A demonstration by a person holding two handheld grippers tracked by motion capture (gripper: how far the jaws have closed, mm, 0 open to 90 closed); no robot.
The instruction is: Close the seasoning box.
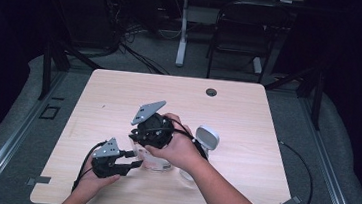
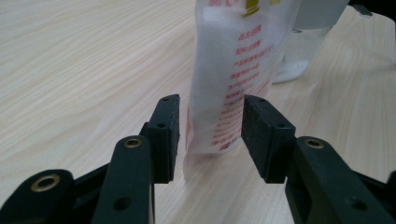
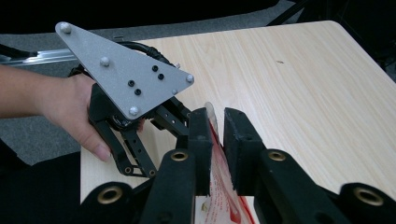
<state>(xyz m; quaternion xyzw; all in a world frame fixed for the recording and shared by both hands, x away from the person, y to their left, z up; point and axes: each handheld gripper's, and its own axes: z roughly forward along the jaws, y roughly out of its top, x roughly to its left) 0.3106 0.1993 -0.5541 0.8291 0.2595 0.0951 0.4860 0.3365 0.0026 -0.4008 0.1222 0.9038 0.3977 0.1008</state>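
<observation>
Nearest me, the left gripper (image 1: 130, 165) waits with jaws spread, the bottom of the white pouch (image 2: 233, 88) standing between them untouched. At twelve o'clock from it, the right gripper (image 3: 215, 140) pinches the pouch's top edge. Beyond sits a clear jar (image 2: 294, 65); emptying the pouch seems still ahead.

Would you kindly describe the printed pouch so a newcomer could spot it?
On the wooden table, look near the front edge between the two hand-held grippers. The pouch is translucent white plastic with red lettering, unlike the clear white-capped jar behind it.
</observation>
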